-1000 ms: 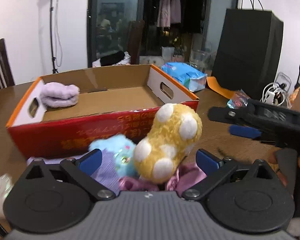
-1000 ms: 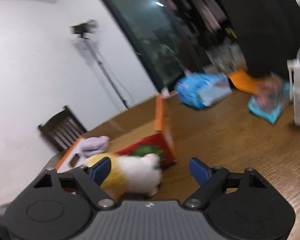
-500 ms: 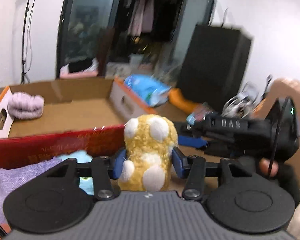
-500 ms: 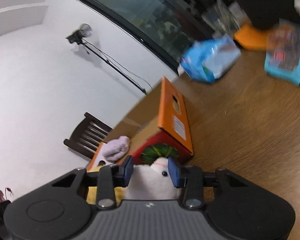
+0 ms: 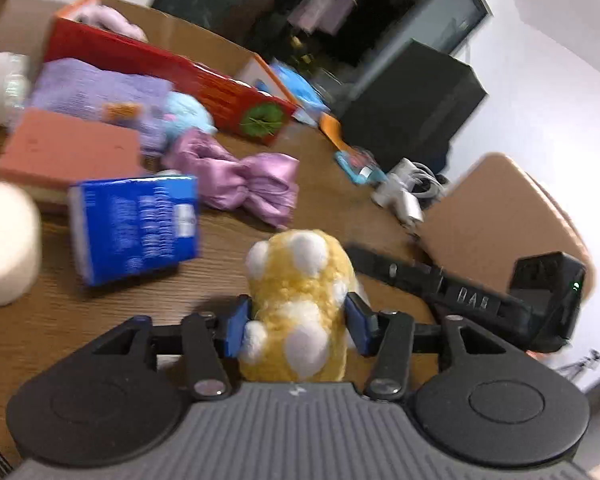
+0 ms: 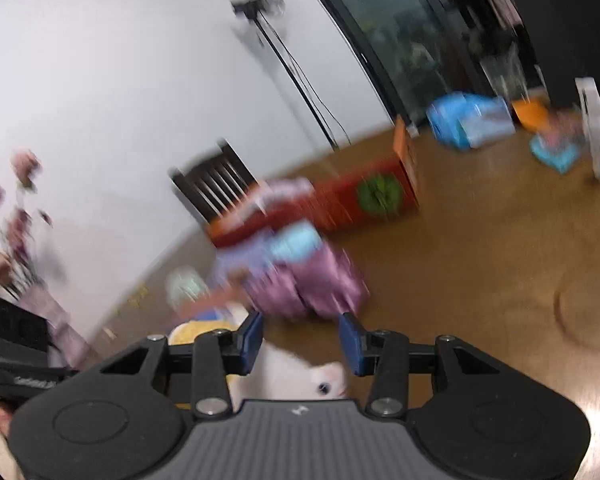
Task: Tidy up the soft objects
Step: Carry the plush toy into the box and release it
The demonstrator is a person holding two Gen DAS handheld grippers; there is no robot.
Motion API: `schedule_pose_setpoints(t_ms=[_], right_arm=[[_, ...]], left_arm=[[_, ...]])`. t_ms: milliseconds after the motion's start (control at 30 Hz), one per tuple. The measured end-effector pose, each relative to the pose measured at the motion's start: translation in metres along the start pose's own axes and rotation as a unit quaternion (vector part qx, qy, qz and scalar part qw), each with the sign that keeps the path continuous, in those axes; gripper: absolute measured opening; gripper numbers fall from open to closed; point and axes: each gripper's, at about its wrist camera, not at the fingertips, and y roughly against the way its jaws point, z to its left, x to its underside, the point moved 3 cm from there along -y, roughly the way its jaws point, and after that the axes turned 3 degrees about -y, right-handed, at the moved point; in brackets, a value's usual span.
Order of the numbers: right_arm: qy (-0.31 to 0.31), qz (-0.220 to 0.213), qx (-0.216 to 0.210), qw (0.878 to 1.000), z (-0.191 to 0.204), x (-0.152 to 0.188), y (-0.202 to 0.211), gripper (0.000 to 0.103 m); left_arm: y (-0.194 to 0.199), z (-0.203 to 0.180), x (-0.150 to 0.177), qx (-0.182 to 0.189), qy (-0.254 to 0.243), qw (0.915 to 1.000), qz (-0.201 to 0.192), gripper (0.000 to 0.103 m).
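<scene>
My left gripper (image 5: pixel 298 326) is shut on a yellow plush toy with white spots (image 5: pixel 300 304) and holds it above the table. My right gripper (image 6: pixel 300 344) has its blue pads either side of the toy's white head (image 6: pixel 296 376); in this blurred view the pads do not clearly press it. The right gripper's body also shows in the left wrist view (image 5: pixel 460 296). A red cardboard box (image 5: pixel 172 76) holds a lilac soft item (image 5: pixel 112 20). A pink satin bow (image 5: pixel 240 176), a light blue plush (image 5: pixel 188 110) and a lilac cloth (image 5: pixel 96 92) lie before the box.
A blue packet (image 5: pixel 134 228), a pink block (image 5: pixel 68 152) and a white round object (image 5: pixel 4 244) lie on the wooden table. A black speaker (image 5: pixel 412 96), cables (image 5: pixel 404 192) and a brown chair back (image 5: pixel 500 216) stand to the right. A dark chair (image 6: pixel 212 184) stands at the wall.
Both grippers closed around the plush toy and lifted it back and away from the box. The views have tilted and swung, and the right gripper's pads look wider apart than half a second ago.
</scene>
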Motion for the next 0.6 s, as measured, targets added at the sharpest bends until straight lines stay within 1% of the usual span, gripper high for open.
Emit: schedule_pose_setpoints(t_ms=[33,67,100,133,200,267,333,367,400,433,467,500,567,600], right_arm=[[0.017,0.010,0.015,1.000,0.003,0.004,-0.006,0.043],[0.033,0.014,0.019,0.999,0.006,0.007,-0.010,0.043],[0.044,0.016,0.018,0.999,0.009,0.008,-0.014,0.042],[0.048,0.018,0.017,0.999,0.012,0.008,-0.016,0.042],[0.051,0.010,0.013,0.999,0.016,0.007,-0.018,0.042],[0.050,0.008,0.015,0.999,0.020,0.007,-0.020,0.042],[0.057,0.013,0.026,0.998,0.021,0.010,-0.025,0.041],[0.066,0.019,0.035,0.997,0.023,0.013,-0.028,0.041],[0.068,0.019,0.042,0.997,0.025,0.017,-0.025,0.041],[0.071,0.027,0.046,0.996,0.028,0.020,-0.020,0.041],[0.076,0.034,0.045,0.995,0.033,0.023,-0.013,0.041],[0.081,0.037,0.041,0.995,0.037,0.028,-0.005,0.041],[0.085,0.039,0.025,0.995,0.047,0.039,0.011,0.043],[0.083,0.037,0.023,0.996,0.052,0.042,0.017,0.045]], left_arm=[[0.003,0.002,0.001,-0.017,-0.008,0.9998,-0.008,0.054],[0.007,0.000,0.002,-0.027,-0.032,0.9990,-0.019,0.056],[0.012,-0.004,0.004,-0.023,-0.055,0.9978,-0.029,0.063],[0.019,-0.009,0.009,-0.018,-0.078,0.9961,-0.037,0.072],[0.028,-0.017,0.018,-0.017,-0.107,0.9931,-0.044,0.078],[0.028,-0.019,0.030,-0.047,-0.122,0.9905,-0.042,0.077],[0.028,-0.015,0.041,-0.089,-0.130,0.9870,-0.033,0.056],[0.027,-0.010,0.043,-0.108,-0.126,0.9856,-0.029,0.053],[0.030,-0.004,0.043,-0.121,-0.118,0.9850,-0.034,0.049],[0.037,0.003,0.042,-0.138,-0.107,0.9835,-0.048,0.045],[0.046,0.009,0.040,-0.146,-0.097,0.9824,-0.062,0.045],[0.054,0.013,0.039,-0.142,-0.089,0.9830,-0.074,0.045],[0.065,0.021,0.036,-0.116,-0.072,0.9866,-0.090,0.048],[0.067,0.023,0.035,-0.105,-0.065,0.9880,-0.094,0.051]])
